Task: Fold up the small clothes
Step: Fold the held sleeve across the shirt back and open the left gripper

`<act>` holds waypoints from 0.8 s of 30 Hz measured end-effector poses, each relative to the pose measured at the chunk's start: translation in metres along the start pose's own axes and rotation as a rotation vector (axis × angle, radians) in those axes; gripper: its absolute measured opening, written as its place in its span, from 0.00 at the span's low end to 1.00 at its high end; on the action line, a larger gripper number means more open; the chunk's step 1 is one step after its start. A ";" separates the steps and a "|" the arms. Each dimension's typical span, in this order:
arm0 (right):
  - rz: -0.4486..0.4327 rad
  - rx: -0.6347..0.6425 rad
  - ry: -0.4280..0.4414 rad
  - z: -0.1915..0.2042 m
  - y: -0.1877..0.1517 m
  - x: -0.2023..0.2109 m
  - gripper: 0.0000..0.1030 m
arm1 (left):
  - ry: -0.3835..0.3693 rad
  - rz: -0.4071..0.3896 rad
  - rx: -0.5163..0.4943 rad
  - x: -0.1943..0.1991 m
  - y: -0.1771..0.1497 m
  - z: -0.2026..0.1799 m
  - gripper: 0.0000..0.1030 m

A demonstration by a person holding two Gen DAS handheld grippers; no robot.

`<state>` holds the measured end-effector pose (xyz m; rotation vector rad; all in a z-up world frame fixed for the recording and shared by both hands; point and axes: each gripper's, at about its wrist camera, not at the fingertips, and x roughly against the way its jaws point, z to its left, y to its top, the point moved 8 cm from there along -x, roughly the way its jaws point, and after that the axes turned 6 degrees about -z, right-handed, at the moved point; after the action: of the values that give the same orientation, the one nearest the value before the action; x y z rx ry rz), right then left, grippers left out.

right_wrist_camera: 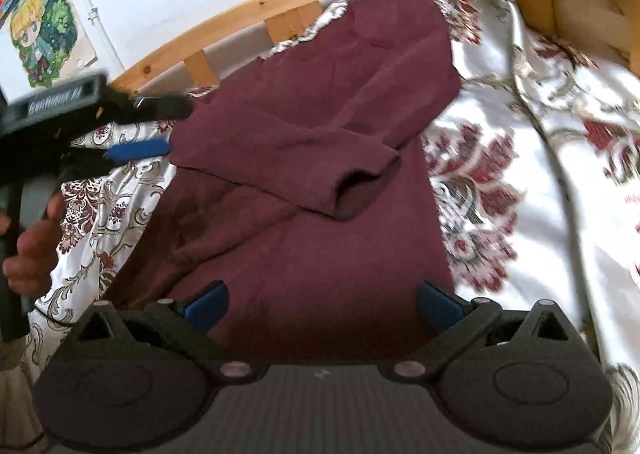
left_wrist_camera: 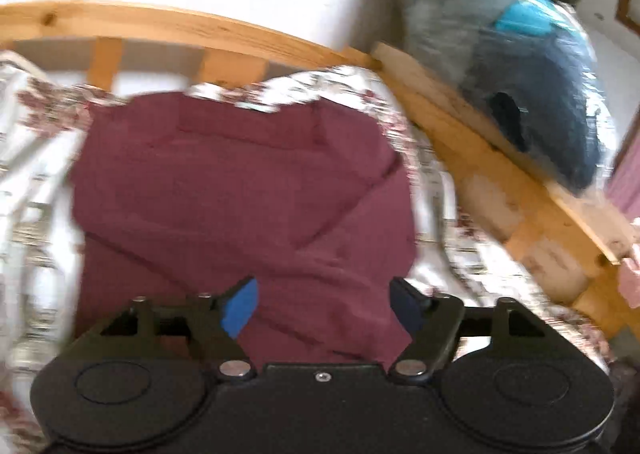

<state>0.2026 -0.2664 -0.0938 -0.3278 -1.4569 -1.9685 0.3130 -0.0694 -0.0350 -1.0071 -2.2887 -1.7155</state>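
A maroon long-sleeved top (left_wrist_camera: 240, 190) lies on the floral bedspread (left_wrist_camera: 36, 182); it also shows in the right wrist view (right_wrist_camera: 320, 158), with one sleeve (right_wrist_camera: 304, 162) folded across its body, cuff toward the right. My left gripper (left_wrist_camera: 324, 306) is open and empty, above the top's near edge. In the right wrist view the left gripper (right_wrist_camera: 160, 130) is at the top's left edge, one blue pad visible. My right gripper (right_wrist_camera: 322, 306) is open and empty over the top's near hem.
A wooden bed rail (left_wrist_camera: 200, 30) runs along the far side and another (left_wrist_camera: 500, 182) along the right. Bagged clothes (left_wrist_camera: 532, 94) sit on the right rail. Posters (right_wrist_camera: 44, 34) hang on the white wall. A hand (right_wrist_camera: 32, 250) holds the left gripper's handle.
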 end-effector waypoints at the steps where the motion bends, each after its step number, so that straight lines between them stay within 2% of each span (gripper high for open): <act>1: -0.008 0.010 -0.002 0.002 0.004 -0.002 1.00 | 0.048 -0.006 -0.017 0.004 0.002 0.012 0.80; 5: -0.053 0.075 -0.023 0.008 0.019 -0.008 1.00 | 0.264 -0.031 -0.065 -0.004 0.016 0.073 0.80; 9: -0.095 0.168 -0.044 0.011 0.030 -0.021 1.00 | 0.367 -0.049 -0.011 -0.027 0.041 0.137 0.74; 11: -0.107 0.208 -0.056 0.012 0.034 -0.031 1.00 | 0.382 -0.046 0.032 -0.042 0.053 0.162 0.68; 14: -0.128 0.266 -0.095 0.010 0.040 -0.045 1.00 | 0.382 -0.015 0.069 -0.065 0.063 0.184 0.52; 16: -0.153 0.302 -0.145 0.007 0.045 -0.052 1.00 | 0.375 0.023 0.080 -0.078 0.064 0.192 0.33; 19: -0.171 0.324 -0.232 -0.003 0.049 -0.062 1.00 | 0.409 0.048 0.042 -0.088 0.061 0.198 0.31; 21: -0.149 0.315 -0.270 -0.010 0.047 -0.070 1.00 | 0.421 0.048 -0.016 -0.093 0.059 0.195 0.31; 24: -0.113 0.312 -0.278 -0.017 0.041 -0.077 1.00 | 0.420 0.048 -0.037 -0.097 0.056 0.195 0.31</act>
<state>0.2892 -0.2611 -0.1114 -0.3971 -1.9694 -1.7949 0.4764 0.0692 -0.1031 -0.6242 -1.9572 -1.7555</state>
